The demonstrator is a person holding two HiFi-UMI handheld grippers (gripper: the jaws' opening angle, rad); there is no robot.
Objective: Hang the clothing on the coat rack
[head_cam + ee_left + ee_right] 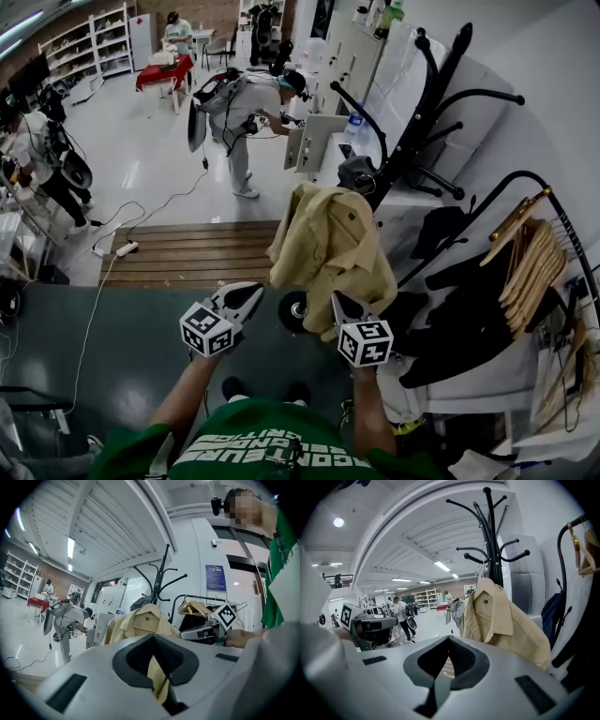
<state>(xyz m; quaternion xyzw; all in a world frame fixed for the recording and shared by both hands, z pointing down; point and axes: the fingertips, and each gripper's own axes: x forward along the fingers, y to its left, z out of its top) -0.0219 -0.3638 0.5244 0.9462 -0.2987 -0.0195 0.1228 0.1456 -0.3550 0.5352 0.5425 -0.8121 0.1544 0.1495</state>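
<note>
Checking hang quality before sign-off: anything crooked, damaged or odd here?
The tan shirt sits askew on the coat rack. It hangs from around its collar, not on a hanger, and its bulk slumps to one side. No damage or spill is visible.

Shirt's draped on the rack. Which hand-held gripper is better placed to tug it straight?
Left, probably. The left hand-held gripper has its jaws closed with a strip of the tan shirt between them, while the right hand-held gripper is closed on nothing.

Bright ceiling strip lights (71, 547) glare overhead; both gripper views bulge with dark fisheye corners.
</note>
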